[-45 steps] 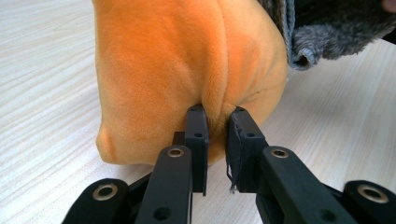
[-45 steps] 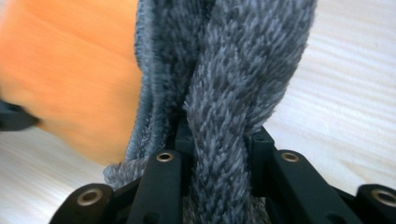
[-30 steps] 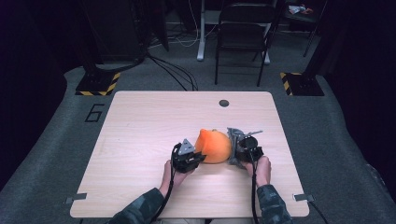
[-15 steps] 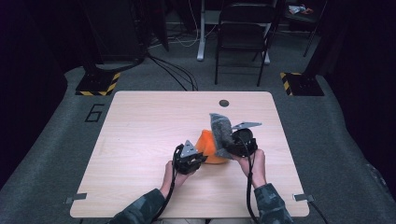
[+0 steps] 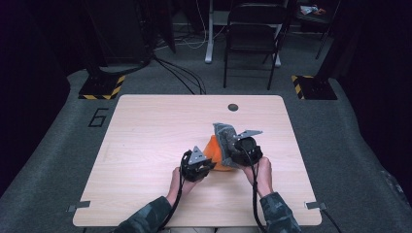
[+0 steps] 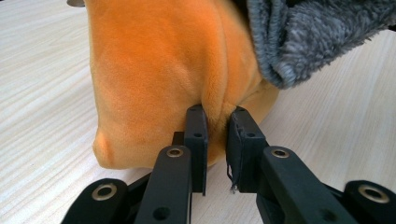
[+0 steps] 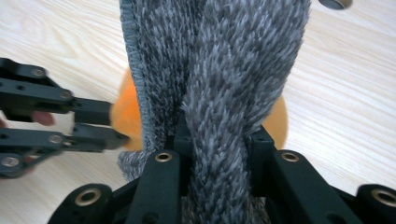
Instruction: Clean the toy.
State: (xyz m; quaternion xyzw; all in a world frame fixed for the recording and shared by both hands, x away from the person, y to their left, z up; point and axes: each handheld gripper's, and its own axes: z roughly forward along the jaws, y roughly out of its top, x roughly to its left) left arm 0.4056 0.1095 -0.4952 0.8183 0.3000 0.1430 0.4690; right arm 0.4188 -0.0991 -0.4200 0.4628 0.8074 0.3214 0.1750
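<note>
Lettering: none legible on orange plush [image 6: 177, 79] or grey fleece [image 7: 219, 70]. Left gripper [image 6: 215, 140] pinching plush, right gripper [image 7: 217, 154] clamping fleece; table [image 5: 145, 126] far edge roomy.

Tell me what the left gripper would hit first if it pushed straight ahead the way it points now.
The orange plush: the left gripper is already shut on a fold of it, so pushing on only drives deeper into it. The grey fuzzy cloth hangs just beyond, up and to the right.

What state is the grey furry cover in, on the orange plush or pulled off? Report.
Partly off: the grey cover, pinched by the right gripper, stands lifted above the orange plush, one edge draping it.
</note>
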